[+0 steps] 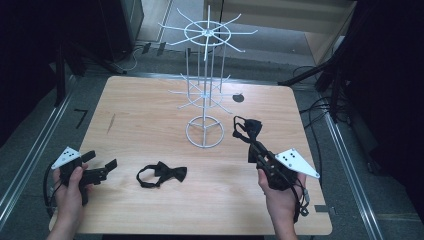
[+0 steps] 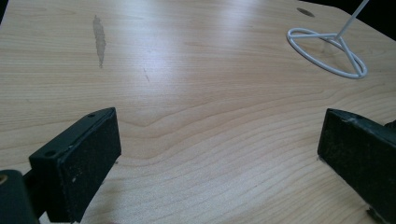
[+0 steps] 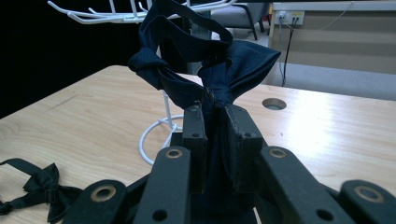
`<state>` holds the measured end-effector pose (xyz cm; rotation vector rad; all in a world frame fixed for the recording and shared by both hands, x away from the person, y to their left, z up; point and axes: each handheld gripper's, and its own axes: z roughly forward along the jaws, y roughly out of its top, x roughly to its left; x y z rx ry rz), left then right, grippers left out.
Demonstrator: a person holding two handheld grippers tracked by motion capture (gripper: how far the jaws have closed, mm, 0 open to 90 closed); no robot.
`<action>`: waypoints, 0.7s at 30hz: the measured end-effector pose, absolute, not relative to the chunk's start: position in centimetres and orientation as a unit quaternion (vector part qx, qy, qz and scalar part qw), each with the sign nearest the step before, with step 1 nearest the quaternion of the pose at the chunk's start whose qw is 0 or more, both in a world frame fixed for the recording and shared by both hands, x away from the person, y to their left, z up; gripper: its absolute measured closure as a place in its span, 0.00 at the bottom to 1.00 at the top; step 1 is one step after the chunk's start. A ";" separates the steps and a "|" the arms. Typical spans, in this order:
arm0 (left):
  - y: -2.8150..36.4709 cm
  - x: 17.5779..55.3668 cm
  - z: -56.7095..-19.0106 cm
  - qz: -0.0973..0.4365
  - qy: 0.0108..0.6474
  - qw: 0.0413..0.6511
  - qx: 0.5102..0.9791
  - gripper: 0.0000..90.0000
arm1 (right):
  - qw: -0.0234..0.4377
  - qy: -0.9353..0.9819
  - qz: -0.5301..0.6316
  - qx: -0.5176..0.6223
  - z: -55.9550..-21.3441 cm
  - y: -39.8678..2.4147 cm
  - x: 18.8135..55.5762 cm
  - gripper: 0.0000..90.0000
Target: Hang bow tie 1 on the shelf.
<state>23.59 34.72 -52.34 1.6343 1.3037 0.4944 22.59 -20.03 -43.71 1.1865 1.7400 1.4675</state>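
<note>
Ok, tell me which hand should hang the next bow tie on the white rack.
Right. The right tool is already shut on a dark bow tie, held up close to the white rack. The left tool is open, farther off, with the second bow tie lying on the table.

Left hand-held gripper point(image 1: 102, 167) sits low over the near left corner of the bench, held level in the left hand point(image 1: 70, 187), pointing toward the right edge; jaws stand wide apart with nothing between them. Right hand-held gripper point(image 1: 252, 145) is raised above the near right part of the bench, gripped from below by the right hand point(image 1: 280, 192), angled away toward the far edge, jaws pinched close together on dark cloth.
</note>
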 end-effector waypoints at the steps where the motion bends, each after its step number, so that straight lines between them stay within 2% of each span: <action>1: 34.7 23.6 -52.3 0.202 0.533 0.477 0.669 0.00 | 0.285 0.650 0.549 0.441 -43.6 -19.9 22.6 0.89; 21: 34.7 23.6 -52.3 0.202 0.533 0.477 0.669 0.00 | 0.286 0.649 0.555 0.435 -42.9 -19.1 23.2 0.89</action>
